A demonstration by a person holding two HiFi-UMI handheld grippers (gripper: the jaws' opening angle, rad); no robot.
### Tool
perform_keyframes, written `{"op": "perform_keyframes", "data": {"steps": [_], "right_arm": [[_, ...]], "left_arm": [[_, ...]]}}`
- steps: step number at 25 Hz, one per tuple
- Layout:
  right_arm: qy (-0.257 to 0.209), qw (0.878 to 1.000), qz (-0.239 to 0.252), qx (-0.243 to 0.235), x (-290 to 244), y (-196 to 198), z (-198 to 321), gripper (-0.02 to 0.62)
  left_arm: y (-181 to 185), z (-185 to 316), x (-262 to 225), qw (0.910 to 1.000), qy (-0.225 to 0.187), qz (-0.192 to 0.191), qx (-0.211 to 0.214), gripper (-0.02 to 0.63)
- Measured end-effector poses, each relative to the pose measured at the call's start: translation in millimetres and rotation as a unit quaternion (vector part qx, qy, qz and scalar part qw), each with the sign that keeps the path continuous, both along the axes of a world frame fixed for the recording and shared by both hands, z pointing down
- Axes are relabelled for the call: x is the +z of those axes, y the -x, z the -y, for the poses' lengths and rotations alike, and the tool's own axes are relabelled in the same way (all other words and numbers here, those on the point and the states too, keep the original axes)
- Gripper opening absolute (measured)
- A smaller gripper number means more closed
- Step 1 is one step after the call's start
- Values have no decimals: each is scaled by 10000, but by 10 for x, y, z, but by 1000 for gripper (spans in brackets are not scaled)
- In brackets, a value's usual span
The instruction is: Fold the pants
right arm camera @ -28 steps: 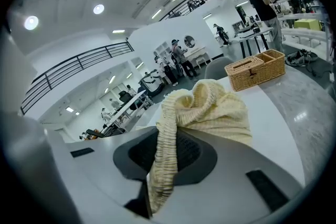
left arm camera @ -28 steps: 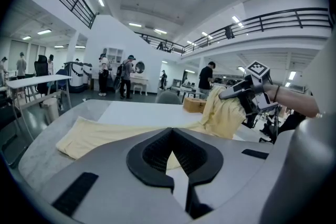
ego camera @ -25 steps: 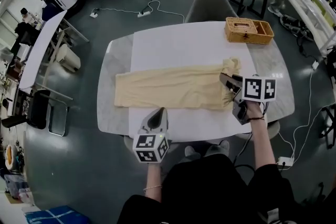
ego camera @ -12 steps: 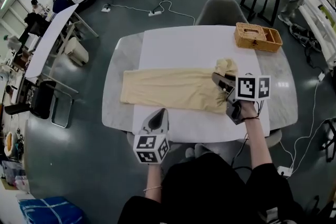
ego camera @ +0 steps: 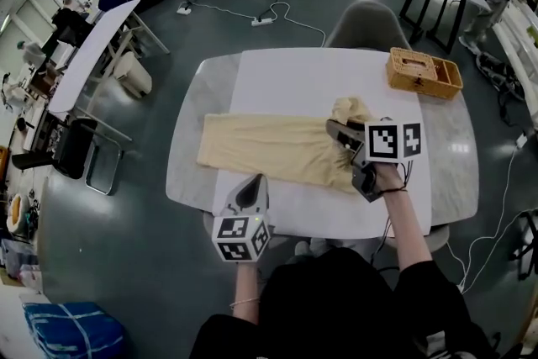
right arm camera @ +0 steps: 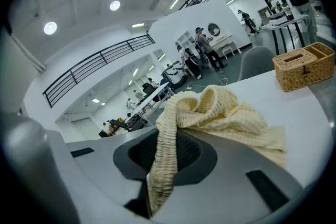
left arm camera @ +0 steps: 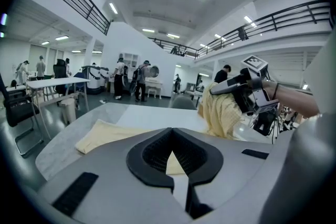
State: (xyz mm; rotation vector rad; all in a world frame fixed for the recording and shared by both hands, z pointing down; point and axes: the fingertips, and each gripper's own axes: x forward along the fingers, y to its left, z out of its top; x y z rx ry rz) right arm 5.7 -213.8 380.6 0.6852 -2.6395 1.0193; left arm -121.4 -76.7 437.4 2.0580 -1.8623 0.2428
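Note:
Pale yellow pants (ego camera: 269,149) lie lengthwise across the white sheet (ego camera: 294,71) on the table, legs toward the left. My right gripper (ego camera: 336,130) is shut on the ribbed waistband (right arm camera: 167,139) and holds that end bunched up above the cloth at the right. In the left gripper view the lifted end (left arm camera: 223,113) hangs from the right gripper (left arm camera: 231,86). My left gripper (ego camera: 251,188) hovers at the table's front edge, just short of the pants' near edge. It is shut and holds nothing.
A wicker basket (ego camera: 423,73) stands at the back right corner of the marble table (ego camera: 454,155). A grey chair (ego camera: 361,21) is behind the table. Other tables, cables and people fill the room farther off.
My right gripper has carried the waistband end leftward and a little up, over the rest of the pants. The left gripper has stayed where it was.

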Motion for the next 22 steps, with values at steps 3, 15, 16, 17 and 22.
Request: {"op": "perform_keyframes", "data": {"steps": [3,15,16,17,22], "right_arm": [[33,9998,102,-183,-57,137,29,57],[131,9970,391,-652,-156,609,15,57],[148,9969,411,-658,-167,658,12,57],[161,9967,436,-662,-178,707,12,57],[141,9968,474,-621,-202,974,26,57]], "left_arm": [[43,36,-20,10000,6,15,-87,14],[367,-9,14,9990,140,46,-420,14],[409,-10,21,9990,161,33,-408,14],[449,-9,34,9991,184,17,-389,14],[644,18,136,9994,291,-77,-185,14]]}}
